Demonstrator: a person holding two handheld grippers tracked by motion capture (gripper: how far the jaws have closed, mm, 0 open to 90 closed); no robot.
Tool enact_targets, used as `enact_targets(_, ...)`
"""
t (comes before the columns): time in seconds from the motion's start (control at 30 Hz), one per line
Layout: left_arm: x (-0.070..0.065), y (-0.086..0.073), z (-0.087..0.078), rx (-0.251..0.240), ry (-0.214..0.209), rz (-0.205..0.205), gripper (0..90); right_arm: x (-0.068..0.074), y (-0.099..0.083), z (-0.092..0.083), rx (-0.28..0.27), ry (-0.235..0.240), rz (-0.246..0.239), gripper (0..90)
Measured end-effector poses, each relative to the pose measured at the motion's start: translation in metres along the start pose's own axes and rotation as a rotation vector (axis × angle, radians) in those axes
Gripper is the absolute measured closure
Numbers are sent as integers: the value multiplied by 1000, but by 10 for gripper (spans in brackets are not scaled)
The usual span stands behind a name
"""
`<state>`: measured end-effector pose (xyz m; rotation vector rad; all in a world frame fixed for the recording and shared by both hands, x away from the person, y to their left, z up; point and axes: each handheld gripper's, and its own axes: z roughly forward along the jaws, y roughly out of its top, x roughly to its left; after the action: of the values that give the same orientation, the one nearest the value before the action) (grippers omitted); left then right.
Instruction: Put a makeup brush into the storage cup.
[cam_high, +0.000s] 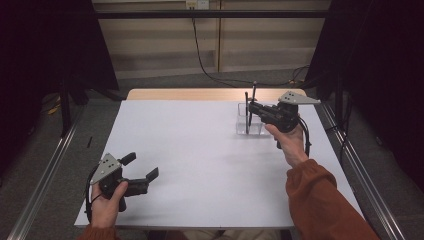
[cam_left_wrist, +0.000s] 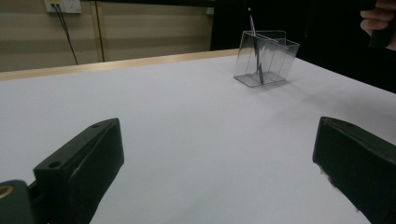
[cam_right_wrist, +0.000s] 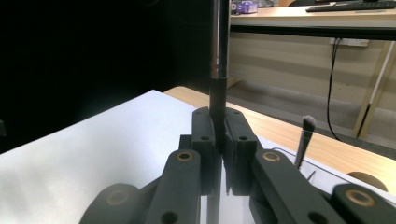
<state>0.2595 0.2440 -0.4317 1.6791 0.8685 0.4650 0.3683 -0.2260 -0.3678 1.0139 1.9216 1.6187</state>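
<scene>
A clear plastic holder (cam_high: 255, 129) stands on the white table (cam_high: 200, 155) at the far right. A thin dark brush (cam_high: 246, 114) stands in it, also seen in the left gripper view (cam_left_wrist: 256, 51), with its bristle tip up (cam_right_wrist: 305, 135). My right gripper (cam_high: 256, 108) is over the holder, shut on a second dark brush (cam_high: 254, 95) held upright between the jaws (cam_right_wrist: 218, 70). Whether its lower end reaches into the holder is hidden. My left gripper (cam_high: 140, 166) rests low at the front left, open with nothing between the fingers (cam_left_wrist: 88, 158).
The wooden far edge of the table (cam_high: 200, 94) runs behind the holder. Metal rails (cam_high: 350, 160) flank the table on both sides. A black cable (cam_high: 205, 65) lies on the floor beyond. Dark curtains stand at left and right.
</scene>
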Motion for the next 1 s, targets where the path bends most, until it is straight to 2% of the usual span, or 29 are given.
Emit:
enact_targets(0.2, -3, -2, -2, 7, -9, 11, 19, -6, 5, 11, 0, -18, 0, 839)
enact_targets(0.27, -2, -5, -3, 13, -19, -3, 20, -9, 7, 14, -4, -25, 0, 839)
enact_targets(0.33, -2, -6, -4, 19, -17, 8, 20, -12, 9, 18, -5, -36, -1, 839)
enact_targets(0.5, -3, -7, -4, 17, -12, 4, 20, -18, 12, 25, -7, -58, -10, 839)
enact_targets(0.57, -4, -8, -4, 22, -11, 16, 20, -20, 13, 27, -9, -78, -20, 838)
enact_targets(0.6, -4, -7, -3, 27, -5, 38, 20, -21, 14, 28, -7, -85, -22, 838)
enact_targets(0.67, -4, -8, -3, 21, -11, 24, 20, -25, 16, 31, -11, -101, -18, 839)
enact_targets(0.77, -3, -8, -3, 24, -9, 24, 20, -29, 19, 34, -10, -107, -19, 838)
enact_targets(1.0, -2, -10, -2, 26, -6, 6, 21, -28, 20, 44, -14, -117, -14, 839)
